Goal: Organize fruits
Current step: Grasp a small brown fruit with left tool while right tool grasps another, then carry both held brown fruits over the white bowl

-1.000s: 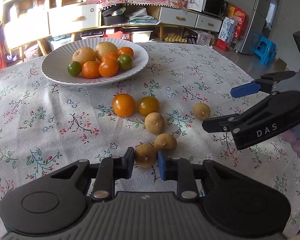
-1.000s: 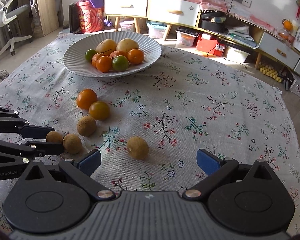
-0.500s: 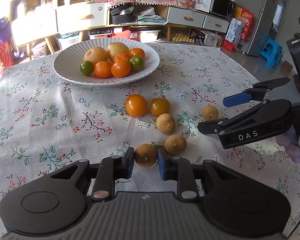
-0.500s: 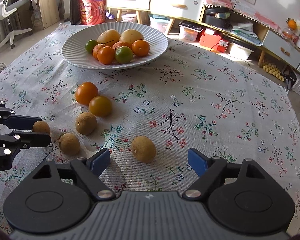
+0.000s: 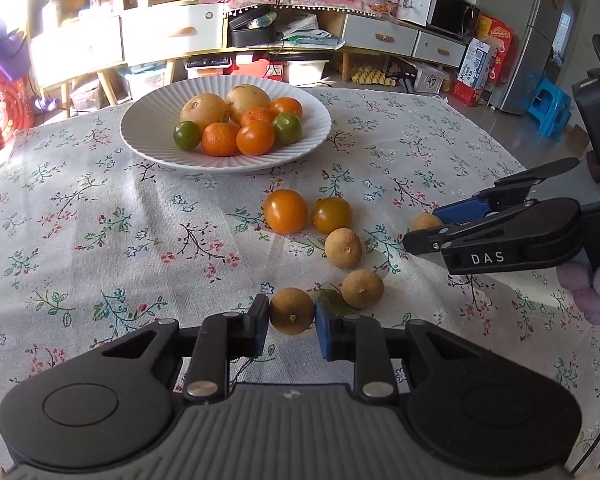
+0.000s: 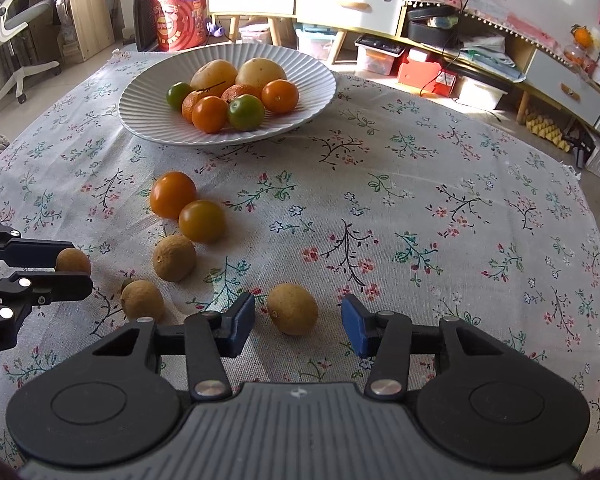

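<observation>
Brown longan (image 5: pixel 291 311) sits clamped in the left hand-held gripper (image 5: pixel 291 318) while the right hand-held gripper (image 6: pixel 298 320), jaws just closing, brackets another longan (image 6: pixel 292 308) untouched; next, both go to the plate (image 5: pixel 148 142) at upper left.

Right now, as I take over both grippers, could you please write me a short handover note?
Left gripper: shut on a small round brown longan.
Right gripper: jaws have just been closing around another brown longan; pads not yet touching, so count it open.
White ribbed plate: holds potatoes, oranges and green and orange tomatoes.
Loose on the floral tablecloth: two orange tomatoes and two more longans.
Left: finish the right grasp, carry both longans over, then clear the rest.
</observation>
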{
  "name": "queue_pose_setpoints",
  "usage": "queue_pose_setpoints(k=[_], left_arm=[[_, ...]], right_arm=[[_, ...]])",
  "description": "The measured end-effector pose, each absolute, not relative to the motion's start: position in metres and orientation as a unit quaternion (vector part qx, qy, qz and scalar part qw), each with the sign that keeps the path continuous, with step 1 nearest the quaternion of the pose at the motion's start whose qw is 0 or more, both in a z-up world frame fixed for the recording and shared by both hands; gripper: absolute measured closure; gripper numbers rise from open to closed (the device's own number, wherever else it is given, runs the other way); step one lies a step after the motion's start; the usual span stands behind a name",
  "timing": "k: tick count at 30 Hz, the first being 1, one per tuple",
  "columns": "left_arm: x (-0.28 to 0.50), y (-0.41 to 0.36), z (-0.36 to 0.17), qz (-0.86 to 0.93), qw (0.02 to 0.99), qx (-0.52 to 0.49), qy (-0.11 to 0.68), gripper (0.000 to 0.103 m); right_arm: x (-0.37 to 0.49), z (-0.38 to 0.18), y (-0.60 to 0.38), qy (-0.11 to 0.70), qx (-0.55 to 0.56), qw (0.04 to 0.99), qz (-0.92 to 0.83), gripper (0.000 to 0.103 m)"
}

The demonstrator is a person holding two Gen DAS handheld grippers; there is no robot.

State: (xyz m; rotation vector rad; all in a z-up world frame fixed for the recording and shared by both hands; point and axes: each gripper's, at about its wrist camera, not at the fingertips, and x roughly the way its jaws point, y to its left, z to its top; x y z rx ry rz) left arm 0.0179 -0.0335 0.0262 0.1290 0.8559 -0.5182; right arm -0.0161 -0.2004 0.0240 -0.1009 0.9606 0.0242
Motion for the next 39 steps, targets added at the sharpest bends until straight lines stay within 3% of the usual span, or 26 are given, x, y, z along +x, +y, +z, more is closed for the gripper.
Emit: queue_pose_setpoints(k=[6,25,39], left_arm=[[0.018,-0.031,0.027,-0.245,0.876,0.062,0.411,0.087],[0.033,-0.024,0.034,-0.233,0.884,0.033,0.404,0.087],[0.064,-0.025,0.044,-0.221,0.903,-0.004,0.370,0.087]], right_arm=[[-0.013,0.026,-0.194,0.463,-0.059,0.884,0.009,0.079],[0.000,0.035,-0.188,0.461,-0.041,0.886,-0.004,0.079],[0.024,0.057,-0.191,0.436,0.049,0.898,0.015,0.079]])
